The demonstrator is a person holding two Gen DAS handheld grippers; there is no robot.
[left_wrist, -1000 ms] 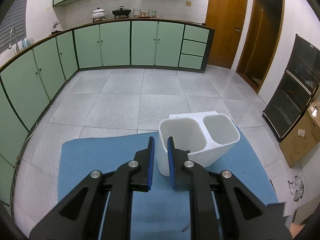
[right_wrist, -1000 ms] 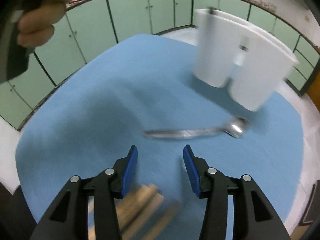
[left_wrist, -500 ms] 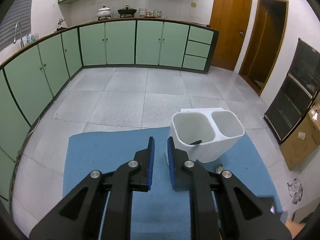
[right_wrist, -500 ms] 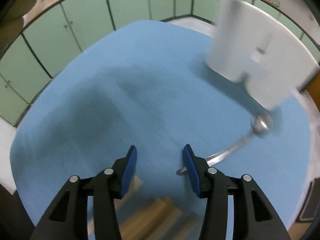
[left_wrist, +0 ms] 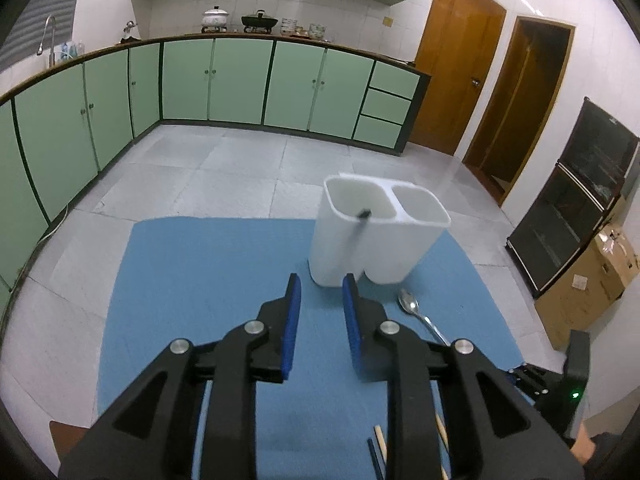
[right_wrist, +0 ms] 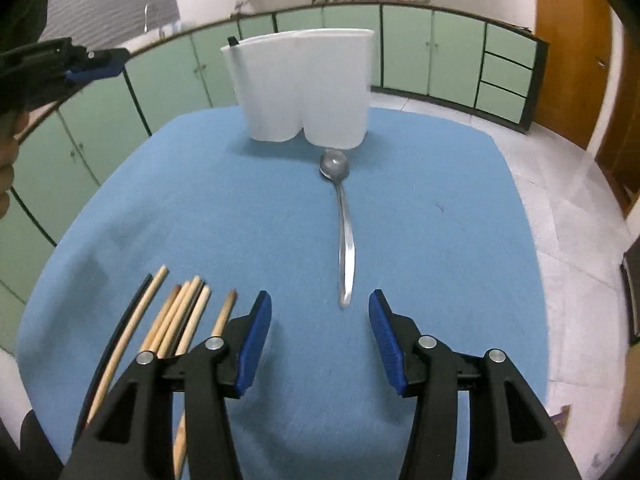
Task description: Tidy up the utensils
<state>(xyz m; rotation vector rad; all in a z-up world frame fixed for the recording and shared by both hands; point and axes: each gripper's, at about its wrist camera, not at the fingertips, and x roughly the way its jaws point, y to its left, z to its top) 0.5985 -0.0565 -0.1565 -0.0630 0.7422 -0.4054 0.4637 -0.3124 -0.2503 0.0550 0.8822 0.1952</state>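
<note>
Where blue cloth (right_wrist: 200,200) covers table | green cabinets (left_wrist: 240,80) | tiled floor (left_wrist: 200,168)

Green cabinets (left_wrist: 240,80), wooden doors (left_wrist: 456,80), a cardboard box (left_wrist: 588,280), pots (left_wrist: 216,16) on the counter.

Left claw (left_wrist: 318,300) open, nothing between its jaws, above the blue-covered bench (left_wrist: 192,280); white two-compartment holder (left_wrist: 374,236) upright just beyond it; dark utensil handle (left_wrist: 363,213) protrudes from the left compartment; metal spoon (left_wrist: 418,314) lies beside the holder, bowl toward it; chopstick ends (left_wrist: 380,446) visible at lower right.
</note>
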